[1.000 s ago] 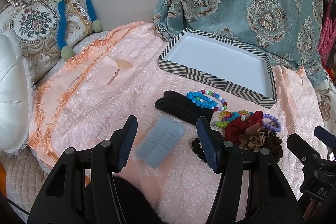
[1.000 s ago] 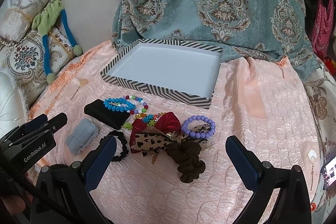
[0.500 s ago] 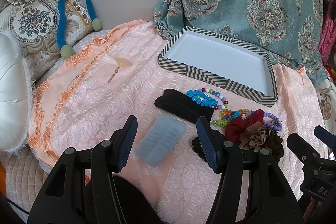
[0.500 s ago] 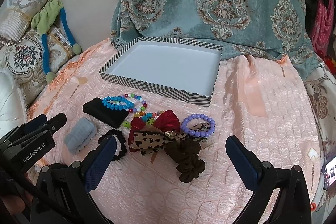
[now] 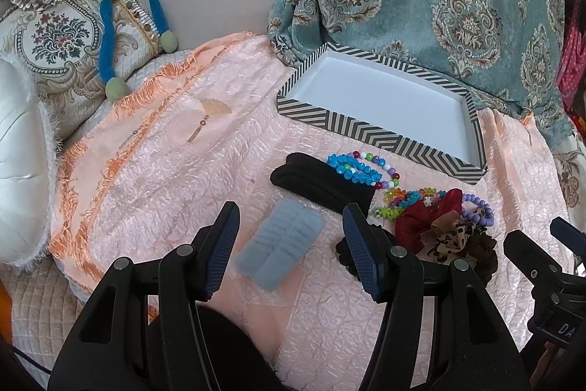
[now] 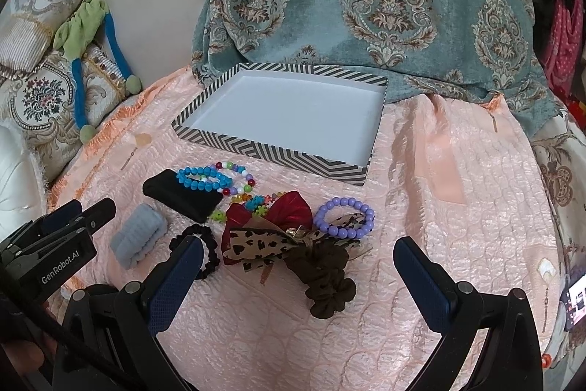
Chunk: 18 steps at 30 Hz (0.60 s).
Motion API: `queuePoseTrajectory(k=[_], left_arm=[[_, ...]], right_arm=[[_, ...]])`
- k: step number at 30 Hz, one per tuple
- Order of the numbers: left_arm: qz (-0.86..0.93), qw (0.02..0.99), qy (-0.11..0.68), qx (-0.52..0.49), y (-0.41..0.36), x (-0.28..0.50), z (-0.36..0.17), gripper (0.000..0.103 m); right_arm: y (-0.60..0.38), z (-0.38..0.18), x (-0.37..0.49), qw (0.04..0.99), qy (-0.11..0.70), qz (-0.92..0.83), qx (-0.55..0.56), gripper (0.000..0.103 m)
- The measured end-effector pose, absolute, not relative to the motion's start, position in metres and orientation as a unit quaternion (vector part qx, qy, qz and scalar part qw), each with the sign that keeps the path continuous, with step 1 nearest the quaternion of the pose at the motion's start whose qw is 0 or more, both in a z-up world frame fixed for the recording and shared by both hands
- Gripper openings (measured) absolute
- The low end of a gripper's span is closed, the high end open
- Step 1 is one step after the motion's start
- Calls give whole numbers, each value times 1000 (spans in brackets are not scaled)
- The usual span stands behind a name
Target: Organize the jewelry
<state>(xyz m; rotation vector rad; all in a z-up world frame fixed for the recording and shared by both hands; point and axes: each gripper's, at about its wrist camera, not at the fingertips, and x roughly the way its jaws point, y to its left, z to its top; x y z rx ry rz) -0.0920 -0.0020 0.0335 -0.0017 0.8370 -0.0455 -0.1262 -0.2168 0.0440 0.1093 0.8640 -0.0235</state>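
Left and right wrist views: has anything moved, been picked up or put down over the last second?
Nothing visibly changed. Both tools, left and right, hang open and empty over the pink cloth; the striped tray holds nothing, and the bracelets and scrunchies lie where they were.

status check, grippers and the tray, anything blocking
Left gripper open over grey hair tie. Right gripper open, empty. Striped tray empty; jewelry and scrunchies piled in front. Nothing blocking.
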Motion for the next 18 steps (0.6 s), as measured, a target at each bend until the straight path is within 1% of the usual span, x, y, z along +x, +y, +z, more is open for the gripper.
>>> queuePoseTrajectory(k=[18], left_arm=[[-24, 911, 412, 0, -4, -88, 31, 58]], right_arm=[[-217, 40, -122, 904, 425, -15, 48, 103]])
